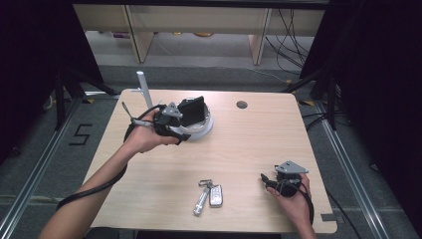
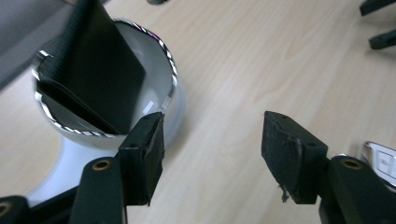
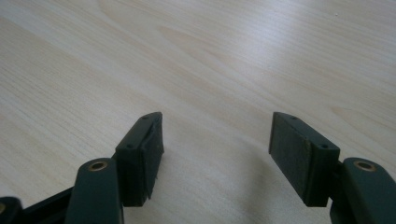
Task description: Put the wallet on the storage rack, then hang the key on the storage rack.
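Note:
A white bowl (image 1: 205,130) with a chrome rim (image 2: 171,79) stands at the back left of the wooden table (image 1: 249,144). A flat black object (image 1: 191,110) leans upright inside it (image 2: 100,74). My left gripper (image 1: 175,130) hovers just beside the bowl, open, with nothing between its pads (image 2: 212,154). A bunch of keys (image 1: 201,199) with a silver key fob (image 1: 216,195) lies near the front edge; the fob's corner (image 2: 380,158) shows by the left gripper's jaw. My right gripper (image 1: 266,180) rests at the front right, open over bare wood (image 3: 217,154).
A white post (image 1: 144,87) rises at the table's back left corner. A round cable hole (image 1: 242,104) sits near the back edge. Dark stands and cables surround the table on the floor.

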`<action>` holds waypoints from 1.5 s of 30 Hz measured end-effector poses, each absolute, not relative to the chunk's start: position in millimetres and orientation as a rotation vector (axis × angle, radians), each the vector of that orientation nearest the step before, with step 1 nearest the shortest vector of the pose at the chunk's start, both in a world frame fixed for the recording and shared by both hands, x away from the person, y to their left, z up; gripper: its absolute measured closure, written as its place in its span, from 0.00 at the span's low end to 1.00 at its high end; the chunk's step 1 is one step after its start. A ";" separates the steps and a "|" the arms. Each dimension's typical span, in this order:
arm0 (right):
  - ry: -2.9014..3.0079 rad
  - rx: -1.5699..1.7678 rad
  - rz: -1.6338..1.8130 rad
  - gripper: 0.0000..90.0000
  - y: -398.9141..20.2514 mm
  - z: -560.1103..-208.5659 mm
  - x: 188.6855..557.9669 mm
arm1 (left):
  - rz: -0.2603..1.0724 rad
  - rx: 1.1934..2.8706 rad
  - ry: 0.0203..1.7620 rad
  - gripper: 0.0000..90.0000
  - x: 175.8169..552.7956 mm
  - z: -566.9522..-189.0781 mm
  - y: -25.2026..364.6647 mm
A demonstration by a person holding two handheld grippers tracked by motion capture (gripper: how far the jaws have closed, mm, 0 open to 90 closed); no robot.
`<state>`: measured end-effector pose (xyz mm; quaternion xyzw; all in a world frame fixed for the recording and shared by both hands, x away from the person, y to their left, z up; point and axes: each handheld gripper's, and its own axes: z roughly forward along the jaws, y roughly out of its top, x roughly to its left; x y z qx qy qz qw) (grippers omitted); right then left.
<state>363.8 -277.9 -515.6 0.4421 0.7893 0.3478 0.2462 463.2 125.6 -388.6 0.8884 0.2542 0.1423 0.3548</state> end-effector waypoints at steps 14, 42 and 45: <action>2.169 1.222 0.949 0.41 -278.0 -515.8 364.0 | 0.219 2.388 0.515 0.57 416.2 -435.4 100.0; 2.156 1.199 0.945 0.41 -279.4 -516.7 366.0 | 0.098 2.575 0.269 0.65 405.3 -484.3 58.0; 2.155 1.198 0.947 0.41 -279.6 -516.7 366.0 | 0.117 2.582 0.254 0.68 404.3 -484.2 57.3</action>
